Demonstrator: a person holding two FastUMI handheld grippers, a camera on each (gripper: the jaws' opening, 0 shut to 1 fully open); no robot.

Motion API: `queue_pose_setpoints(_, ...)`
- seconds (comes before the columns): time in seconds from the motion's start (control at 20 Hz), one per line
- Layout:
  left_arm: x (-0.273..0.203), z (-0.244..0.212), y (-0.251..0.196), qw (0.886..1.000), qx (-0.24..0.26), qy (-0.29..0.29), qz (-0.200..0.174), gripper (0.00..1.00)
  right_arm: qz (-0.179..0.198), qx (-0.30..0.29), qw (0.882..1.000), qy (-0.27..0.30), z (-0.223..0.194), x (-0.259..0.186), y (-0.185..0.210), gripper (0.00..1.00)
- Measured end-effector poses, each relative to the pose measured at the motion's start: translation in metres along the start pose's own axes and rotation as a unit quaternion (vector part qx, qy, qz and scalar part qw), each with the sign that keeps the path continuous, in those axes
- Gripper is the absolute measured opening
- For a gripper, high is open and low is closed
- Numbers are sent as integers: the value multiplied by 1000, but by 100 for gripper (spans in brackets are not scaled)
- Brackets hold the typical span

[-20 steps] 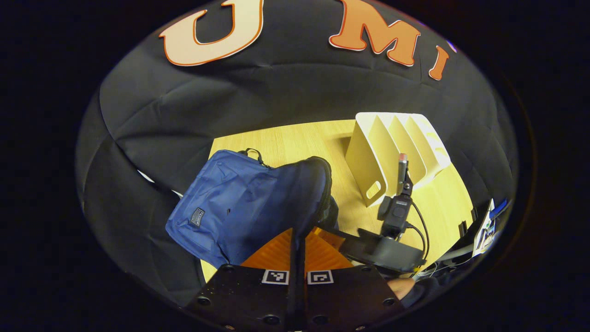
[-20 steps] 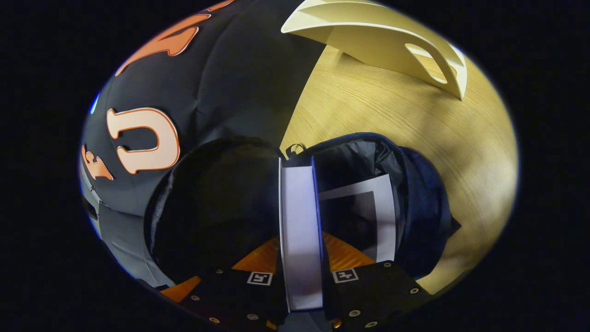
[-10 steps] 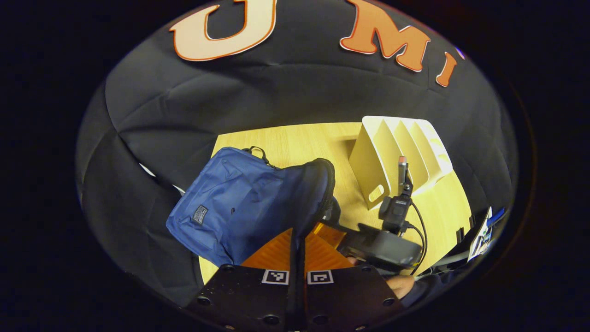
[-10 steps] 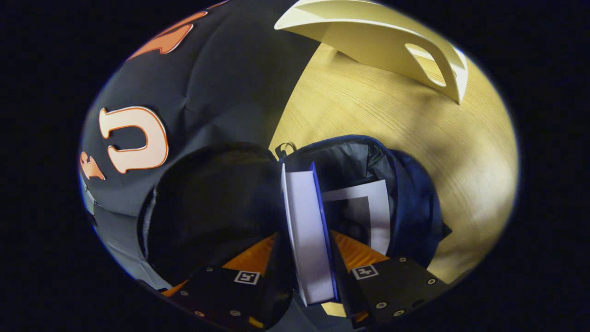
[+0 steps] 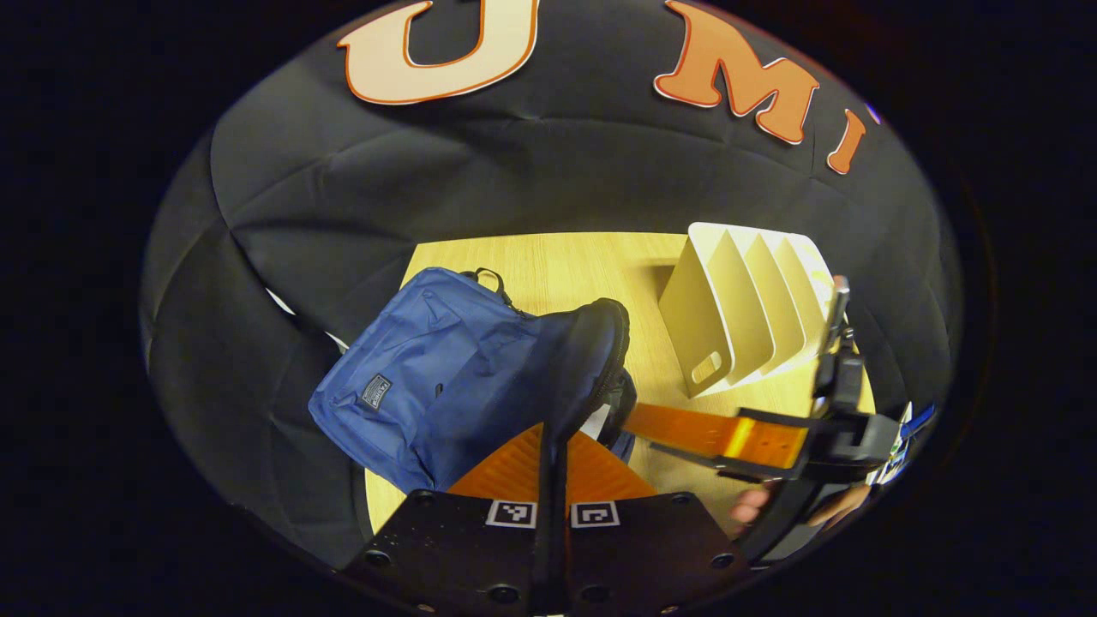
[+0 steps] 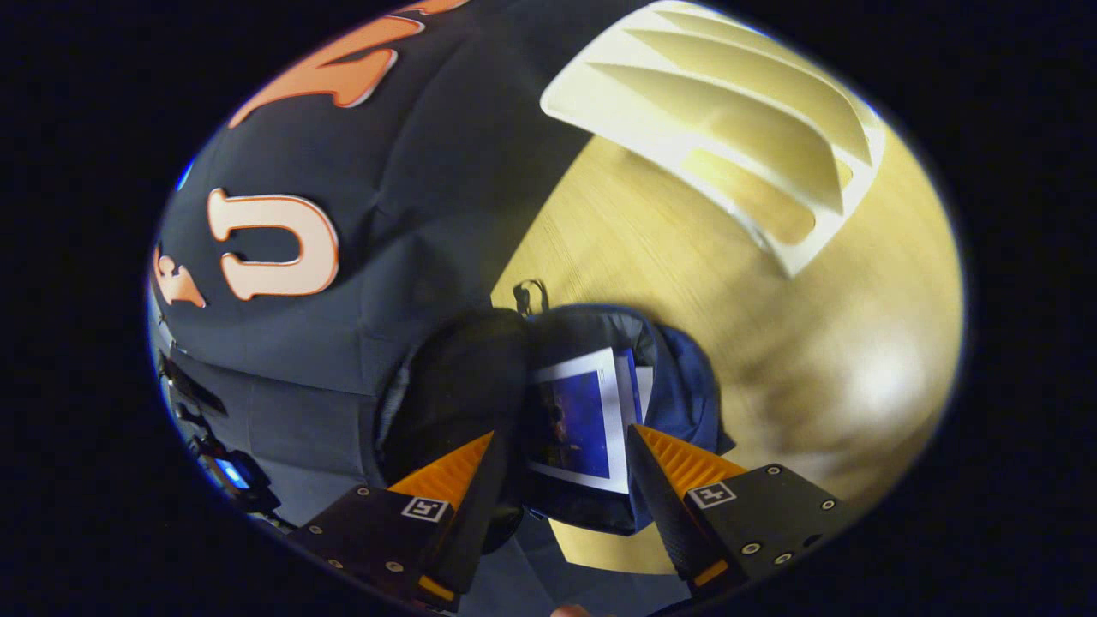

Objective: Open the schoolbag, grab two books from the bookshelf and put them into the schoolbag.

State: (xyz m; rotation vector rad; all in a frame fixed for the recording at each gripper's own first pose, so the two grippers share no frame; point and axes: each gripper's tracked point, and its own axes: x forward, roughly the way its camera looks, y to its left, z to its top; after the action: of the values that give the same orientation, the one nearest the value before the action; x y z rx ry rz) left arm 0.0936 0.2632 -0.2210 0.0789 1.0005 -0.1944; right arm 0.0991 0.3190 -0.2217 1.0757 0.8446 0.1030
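The blue schoolbag [image 5: 437, 377] lies on the wooden table [image 5: 557, 257], its mouth held up. My left gripper [image 5: 553, 433] is shut on the black edge of the bag's flap [image 5: 591, 351]. In the right gripper view the bag [image 6: 686, 386] gapes open, and a book with a dark blue cover and white border [image 6: 578, 420] stands inside. The edge of a second book [image 6: 643, 381] shows behind it. My right gripper [image 6: 561, 450] hangs open just above the mouth, holding nothing. It is also seen from the side as the right gripper [image 5: 728, 437]. The cream bookshelf [image 5: 746, 313] has bare slots.
The bookshelf [image 6: 728, 120] stands to the right of the bag, with bare wood [image 6: 686, 274] between them. A hand [image 5: 754, 506] holds the right gripper's body. The black booth wall rises close behind the table.
My right gripper has let go of the white-edged book, opened, and drawn back out of the bag. The book now stands inside. My left gripper still holds the flap.
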Motion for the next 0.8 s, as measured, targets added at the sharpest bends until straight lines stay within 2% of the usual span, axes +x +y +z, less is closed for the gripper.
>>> queue_pose_setpoints(0.2, 4, -1, -4, 1000, 7, -5, 23, 0, -12, -84, 994, -71, 55, -52, -9, 85)
queue_pose_setpoints(0.45, 7, -6, -12, 998, 24, -7, 60, 0, -48, -179, 972, -147, 121, -112, -31, 85)
queue_pose_setpoints(0.6, 8, -7, -19, 996, 29, -13, 86, 1, -70, -217, 957, -180, 154, -137, -38, 85)
queue_pose_setpoints(0.8, 1, -8, -30, 993, 28, -26, 112, 4, -83, -238, 946, -204, 184, -172, -50, 87)
